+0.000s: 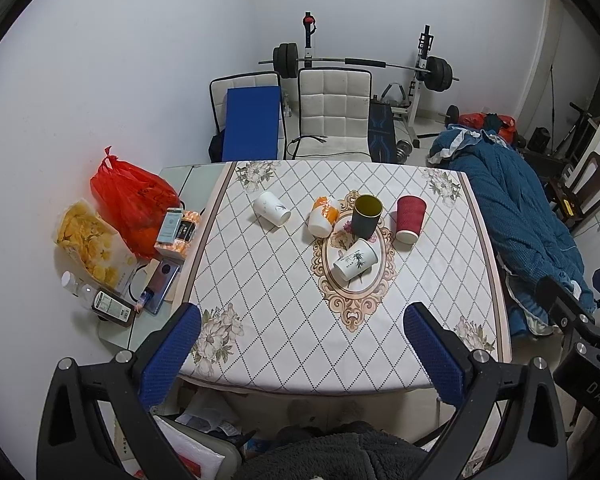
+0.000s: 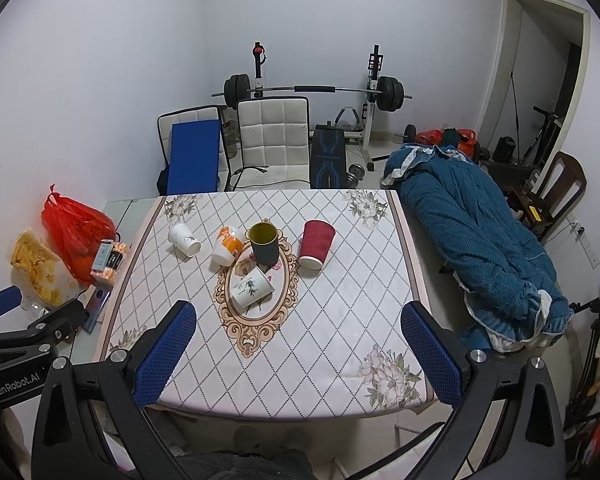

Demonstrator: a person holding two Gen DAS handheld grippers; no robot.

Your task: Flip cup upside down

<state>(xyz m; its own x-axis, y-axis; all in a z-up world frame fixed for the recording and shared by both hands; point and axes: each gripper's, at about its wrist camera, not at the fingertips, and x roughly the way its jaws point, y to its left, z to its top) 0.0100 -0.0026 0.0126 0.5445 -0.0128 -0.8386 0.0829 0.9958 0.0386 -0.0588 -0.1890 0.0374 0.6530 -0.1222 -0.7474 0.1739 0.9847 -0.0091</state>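
Note:
Several cups stand on the patterned tablecloth [image 1: 284,320]. A dark cup with a yellow inside [image 1: 367,216] [image 2: 263,243] stands upright, mouth up. A red ribbed cup [image 1: 409,218] [image 2: 315,243], an orange-and-white cup [image 1: 323,215] [image 2: 227,246], a white cup at the left [image 1: 272,208] [image 2: 184,239] and a white cup with a green leaf print [image 1: 355,259] [image 2: 252,287] lie tilted or on their sides. My left gripper [image 1: 300,344] and right gripper [image 2: 298,354] are both open and empty, hovering above the table's near edge, well short of the cups.
A red plastic bag [image 1: 130,200], a bag of chips [image 1: 92,244], small boxes, bottles and a phone [image 1: 160,284] crowd the glass strip left of the cloth. Two white chairs [image 1: 334,116] stand behind the table. A blue quilt [image 1: 520,216] lies to the right.

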